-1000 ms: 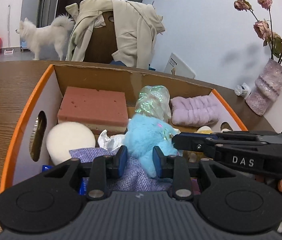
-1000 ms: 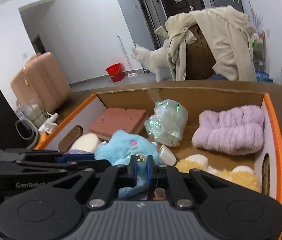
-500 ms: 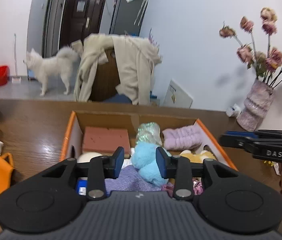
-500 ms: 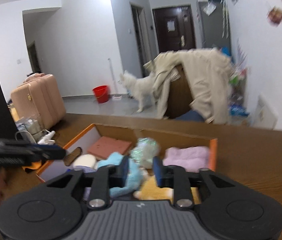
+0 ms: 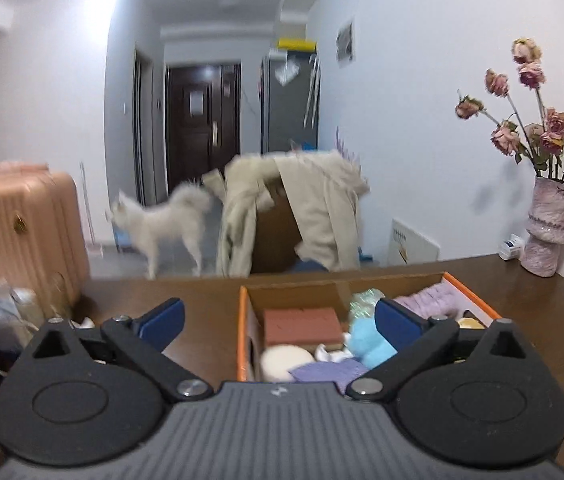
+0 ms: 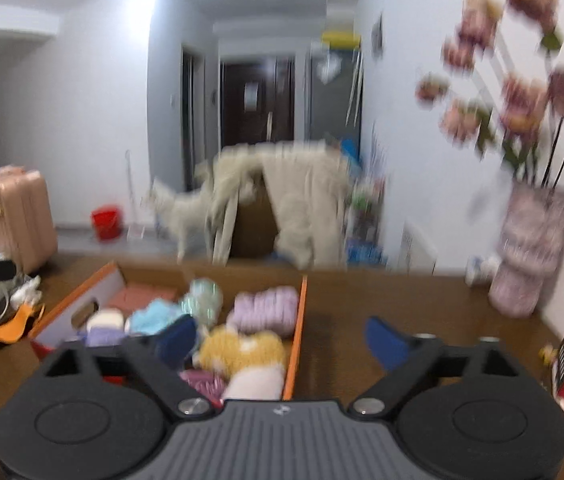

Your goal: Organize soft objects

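Both the left gripper [image 5: 278, 316] and right gripper [image 6: 282, 334] hover with fingers spread wide, holding nothing. The box [image 5: 243, 320] of soft things (blue plush [image 5: 366, 338] among them) sits on the surface [image 5: 202, 312] at twelve o'clock.

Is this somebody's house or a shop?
Most likely somebody's home: a white dog walks by the front door, a coat hangs over a chair, and a vase of flowers stands on the wooden table.
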The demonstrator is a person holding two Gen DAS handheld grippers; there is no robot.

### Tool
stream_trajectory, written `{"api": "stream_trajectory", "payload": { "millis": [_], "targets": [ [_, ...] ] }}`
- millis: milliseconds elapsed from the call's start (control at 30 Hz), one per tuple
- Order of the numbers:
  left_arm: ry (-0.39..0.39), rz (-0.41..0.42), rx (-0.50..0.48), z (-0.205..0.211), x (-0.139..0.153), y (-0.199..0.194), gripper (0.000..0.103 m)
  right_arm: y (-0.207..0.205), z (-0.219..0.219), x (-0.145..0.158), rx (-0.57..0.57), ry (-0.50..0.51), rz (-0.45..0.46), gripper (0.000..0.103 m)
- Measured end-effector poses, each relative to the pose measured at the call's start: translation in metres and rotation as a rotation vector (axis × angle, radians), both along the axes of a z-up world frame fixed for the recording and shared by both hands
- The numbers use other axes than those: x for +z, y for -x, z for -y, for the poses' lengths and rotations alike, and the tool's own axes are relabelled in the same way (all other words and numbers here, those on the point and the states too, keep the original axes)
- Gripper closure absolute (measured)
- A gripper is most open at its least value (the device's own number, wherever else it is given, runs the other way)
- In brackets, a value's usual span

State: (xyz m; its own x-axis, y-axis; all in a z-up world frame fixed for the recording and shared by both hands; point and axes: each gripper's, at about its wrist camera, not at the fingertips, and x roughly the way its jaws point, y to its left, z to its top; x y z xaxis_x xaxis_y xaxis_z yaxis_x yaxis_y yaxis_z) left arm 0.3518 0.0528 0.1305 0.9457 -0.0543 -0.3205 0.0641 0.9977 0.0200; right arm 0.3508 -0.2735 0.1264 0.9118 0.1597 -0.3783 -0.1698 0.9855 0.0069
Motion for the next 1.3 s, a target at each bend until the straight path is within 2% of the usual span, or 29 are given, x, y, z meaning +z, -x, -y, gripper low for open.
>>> {"api": "stream_trajectory", "payload": {
  "millis": [67,167,333,500,700,800,967,1033,1200,1300],
  "targets": [
    [-0.011,0.035,-0.009,-0.003,-0.005,0.012,0.0,0.017,-0.009,-0.004,-0.01,0.006,0.092,0.001],
    [-0.011,0.05,-0.001,-0.005,-0.012,0.025,0.0,0.033,-0.022,-0.008,-0.033,-0.008,0.14,0.001],
    [0.028,0.067,0.008,-0.014,-0.02,0.053,0.0,0.065,-0.032,-0.014,-0.074,-0.035,0.166,0.001],
    [0.056,0.113,0.01,-0.021,-0.023,0.098,0.0,0.107,-0.036,-0.021,-0.081,-0.061,0.182,0.001],
    [0.037,0.176,-0.018,-0.015,-0.024,0.151,0.0,0.15,-0.045,-0.026,-0.044,-0.042,0.194,0.0],
    [0.015,0.166,-0.032,-0.008,-0.031,0.169,0.0,0.171,-0.048,-0.032,-0.034,-0.038,0.199,0.0],
    [0.027,0.12,-0.015,-0.006,-0.058,0.213,0.0,0.22,-0.047,-0.054,-0.027,-0.12,0.148,0.0],
    [0.036,0.127,-0.013,-0.006,-0.067,0.237,0.0,0.244,-0.047,-0.064,-0.049,-0.147,0.165,0.0],
    [0.093,0.154,0.038,-0.009,-0.102,0.301,0.0,0.305,-0.067,-0.102,-0.107,-0.078,0.219,0.0],
    [0.059,0.174,0.03,-0.011,-0.123,0.324,0.0,0.335,-0.083,-0.128,-0.084,-0.067,0.215,0.0]
  ]
}}
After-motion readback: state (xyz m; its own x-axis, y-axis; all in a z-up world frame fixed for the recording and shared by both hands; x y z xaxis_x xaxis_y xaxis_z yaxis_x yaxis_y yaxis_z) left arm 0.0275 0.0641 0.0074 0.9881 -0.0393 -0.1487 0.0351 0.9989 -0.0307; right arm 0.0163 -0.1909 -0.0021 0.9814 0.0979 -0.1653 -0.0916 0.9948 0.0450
